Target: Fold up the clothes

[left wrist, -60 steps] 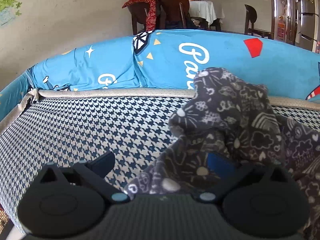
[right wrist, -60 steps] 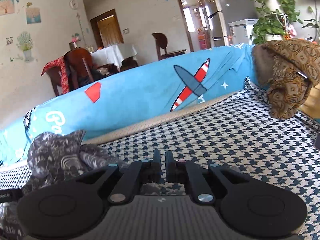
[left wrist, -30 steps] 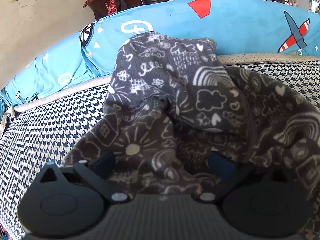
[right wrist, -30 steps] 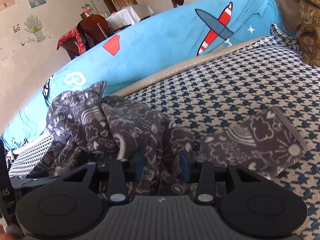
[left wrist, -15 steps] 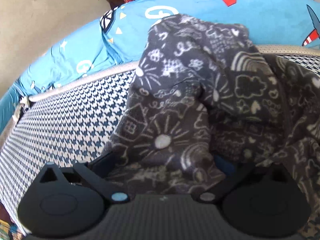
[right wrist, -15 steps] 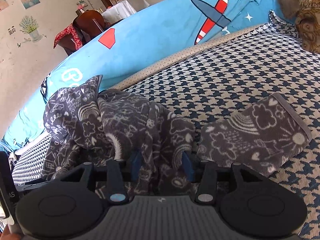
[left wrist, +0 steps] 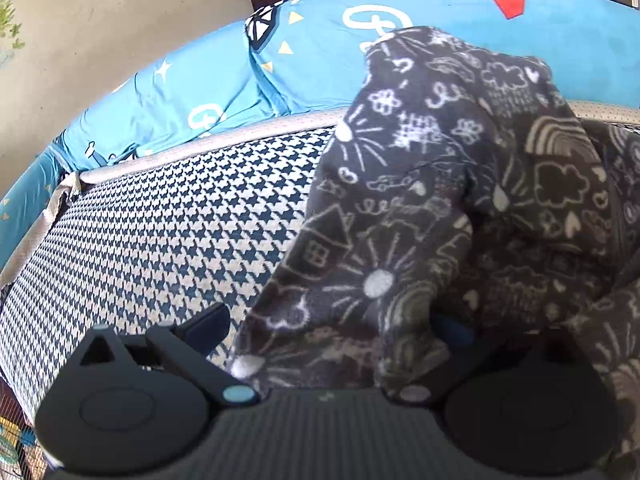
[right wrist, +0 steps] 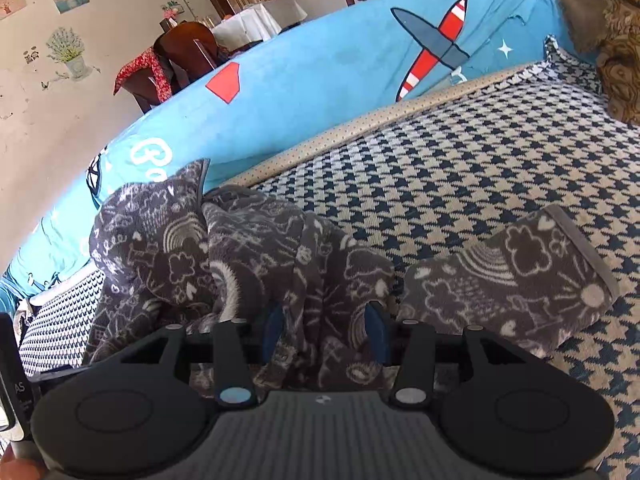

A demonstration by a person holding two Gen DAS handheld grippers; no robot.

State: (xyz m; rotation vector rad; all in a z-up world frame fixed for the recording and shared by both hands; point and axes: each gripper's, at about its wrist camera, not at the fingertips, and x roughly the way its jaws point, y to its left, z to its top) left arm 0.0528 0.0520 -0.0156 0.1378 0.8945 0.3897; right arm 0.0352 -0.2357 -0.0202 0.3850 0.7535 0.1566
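Note:
A dark grey fleece garment (left wrist: 460,184) printed with white doodles lies crumpled on the houndstooth sofa seat (left wrist: 168,240). My left gripper (left wrist: 328,324) is open, its jaws wide apart; the garment's edge drapes between them and hides the right finger. In the right wrist view the same garment (right wrist: 248,252) is bunched at left, with a sleeve (right wrist: 516,276) stretched out flat to the right. My right gripper (right wrist: 322,330) is open, and a fold of the fleece lies between its blue pads (right wrist: 274,330).
A blue printed sofa back (right wrist: 320,68) runs behind the seat. A brown patterned cloth (right wrist: 612,36) hangs at the far right end. Chairs (right wrist: 184,60) and a table stand beyond. Bare houndstooth seat (right wrist: 480,152) extends right of the garment.
Both grippers came down onto the garment. The right gripper went from shut to open, and its gap widened around the fold. The left gripper shifted left along the garment's edge.

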